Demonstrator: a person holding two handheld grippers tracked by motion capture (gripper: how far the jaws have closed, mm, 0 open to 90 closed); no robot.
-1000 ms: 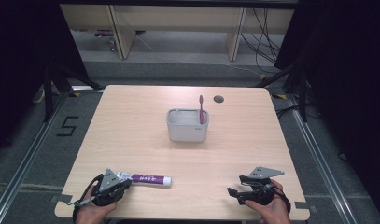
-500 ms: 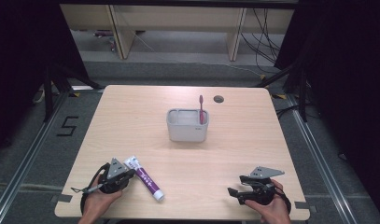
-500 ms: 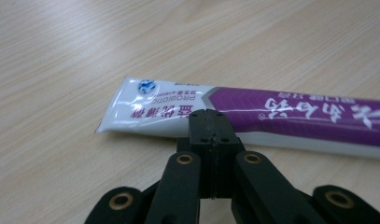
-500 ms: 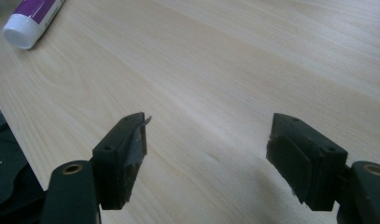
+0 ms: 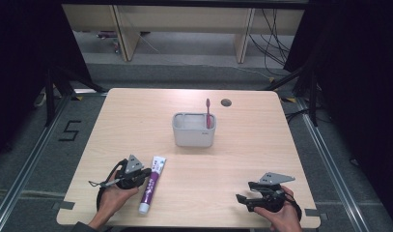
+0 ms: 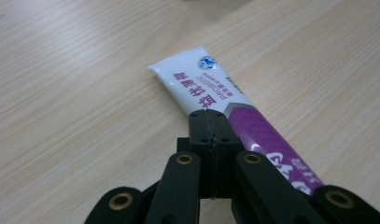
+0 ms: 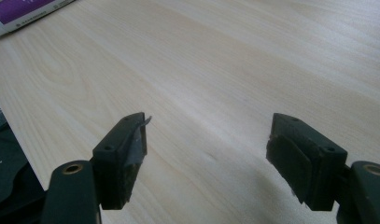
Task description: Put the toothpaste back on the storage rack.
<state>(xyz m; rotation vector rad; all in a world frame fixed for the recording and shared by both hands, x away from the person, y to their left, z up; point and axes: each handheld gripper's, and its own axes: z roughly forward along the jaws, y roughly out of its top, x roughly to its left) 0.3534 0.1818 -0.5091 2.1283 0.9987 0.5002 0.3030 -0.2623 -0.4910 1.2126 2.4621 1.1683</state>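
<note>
Since a second ago the toothpaste tube has swung round on the table: it lay crosswise with its cap toward three o'clock, and it now runs lengthwise, its flat crimped end toward twelve o'clock and its white cap toward six; the left gripper has shifted with it, while the right gripper has kept its place. At the far left of the high view, near eight o'clock on the tabletop, the person's left hand holds the left gripper, whose jaws are pressed together with nothing between them and point toward three o'clock. In the left gripper view the closed tips lie against the left edge of the tube, about where its white printed part meets the purple part, and the tube stretches away from them to its crimped end at eleven o'clock. The tube lies flat on the wood just right of that gripper, near seven o'clock on the table. Farther right, at the table's centre, stands a grey box-shaped holder with a red toothbrush upright in its right end, and a small round hole sits in the tabletop at one o'clock from it. At the far right, near five o'clock, the right hand holds the right gripper, its jaws spread wide and empty above bare wood in the right gripper view, well apart from the tube.
</note>
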